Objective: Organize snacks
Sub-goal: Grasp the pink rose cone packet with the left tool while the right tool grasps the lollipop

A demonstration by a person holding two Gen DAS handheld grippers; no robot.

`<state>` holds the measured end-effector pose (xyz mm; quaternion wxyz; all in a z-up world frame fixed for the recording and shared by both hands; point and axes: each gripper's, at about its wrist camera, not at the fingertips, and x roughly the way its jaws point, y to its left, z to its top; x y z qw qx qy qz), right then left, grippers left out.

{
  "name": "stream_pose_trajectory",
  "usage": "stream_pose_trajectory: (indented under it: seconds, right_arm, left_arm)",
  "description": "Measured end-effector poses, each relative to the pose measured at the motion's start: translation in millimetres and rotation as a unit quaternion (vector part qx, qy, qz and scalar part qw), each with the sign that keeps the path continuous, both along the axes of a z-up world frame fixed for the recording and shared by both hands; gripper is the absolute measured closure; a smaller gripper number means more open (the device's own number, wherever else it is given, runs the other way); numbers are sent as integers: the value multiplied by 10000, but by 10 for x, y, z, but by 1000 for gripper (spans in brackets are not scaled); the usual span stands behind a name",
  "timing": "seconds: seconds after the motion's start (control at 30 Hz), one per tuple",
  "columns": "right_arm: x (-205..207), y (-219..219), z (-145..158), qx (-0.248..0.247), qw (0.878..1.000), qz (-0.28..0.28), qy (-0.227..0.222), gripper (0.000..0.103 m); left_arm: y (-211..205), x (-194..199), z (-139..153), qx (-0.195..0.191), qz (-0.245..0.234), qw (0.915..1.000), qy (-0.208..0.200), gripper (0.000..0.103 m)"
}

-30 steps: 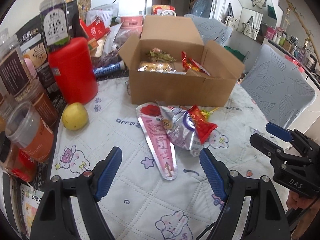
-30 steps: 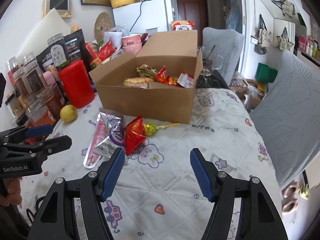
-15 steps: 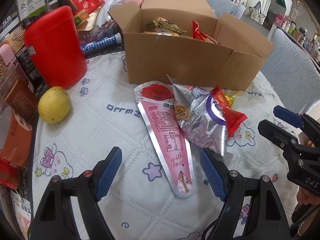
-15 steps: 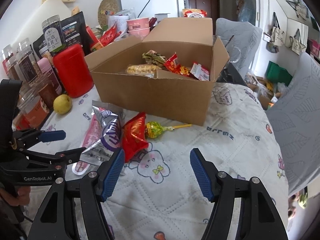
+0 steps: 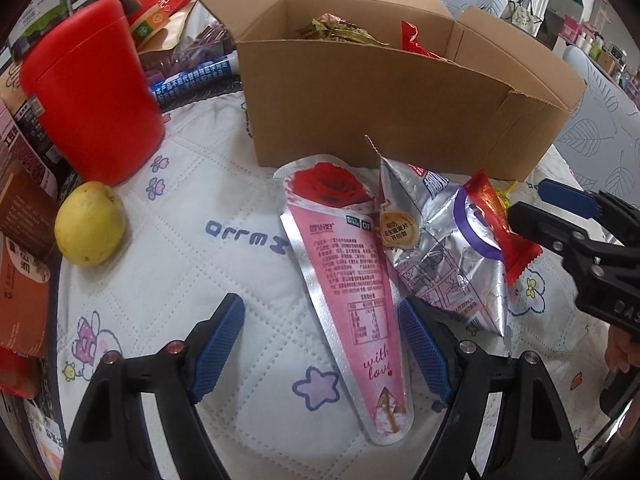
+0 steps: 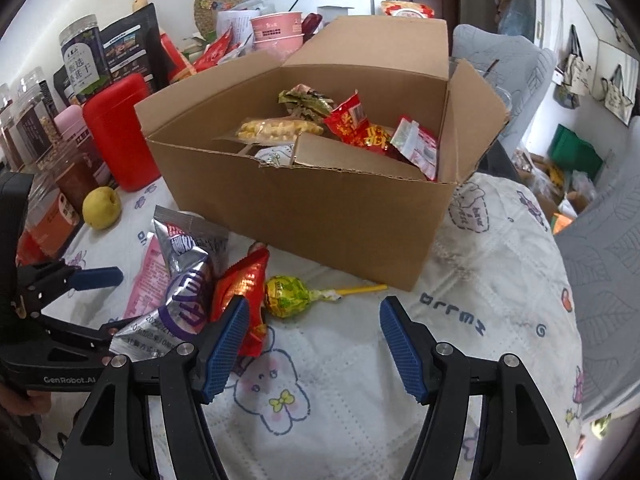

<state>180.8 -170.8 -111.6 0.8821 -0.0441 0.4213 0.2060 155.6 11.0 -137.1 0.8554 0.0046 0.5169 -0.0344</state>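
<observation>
1. Left wrist view: the left claw stands wide with nothing between its blue pads. It hangs over the quilted worktop.
2. A pink cone-shaped packet printed with a red rose lies flat just ahead of the claw. Its narrow tip reaches down beside the claw's right pad.
3. A crumpled silver pouch with purple lettering lies ahead and to the right, overlapping the pink packet's edge. A red foil packet rests on the silver pouch's far right side.
4. The open cardboard box stands farther ahead, with wrappers showing above its rim. A yellow fruit and a red canister sit ahead to the left.
5. Right wrist view: the right claw is also wide and empty.
6. A lollipop in a yellow-green wrapper with a yellow stick lies just ahead, between the pads' line and the box. The red foil packet touches the claw's left pad, and the silver pouch lies farther left.
7. The box holds red, green and yellow snack packets.
</observation>
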Motion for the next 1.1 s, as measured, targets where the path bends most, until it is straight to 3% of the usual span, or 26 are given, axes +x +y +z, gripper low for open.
stream_pose_trajectory:
  seconds: [0.27, 0.37, 0.4, 0.5, 0.7, 1.1]
  right_arm:
    - [170, 68, -72, -109, 9999, 19, 43, 36]
    - [222, 80, -134, -221, 9995, -140, 159, 38]
    - [237, 73, -159, -199, 9994, -176, 228, 46]
    - [228, 97, -217, -281, 9991, -146, 270, 55]
    - [164, 85, -202, -188, 9994, -174, 227, 61]
    - [-208, -57, -92, 35, 9996, -287, 80, 61]
  left_arm:
    - [-33, 91, -21, 94, -23, 9999, -115, 24]
    - [-43, 73, -1, 57, -50, 9998, -176, 37]
    - [-54, 61, 5, 44, -55, 9998, -172, 42]
    - [-72, 41, 25, 6, -80, 9998, -181, 55]
    - [-42, -32, 67, -244, -31, 9995, -183, 68]
    - [23, -298, 148, -531, -42, 9986, -70, 71]
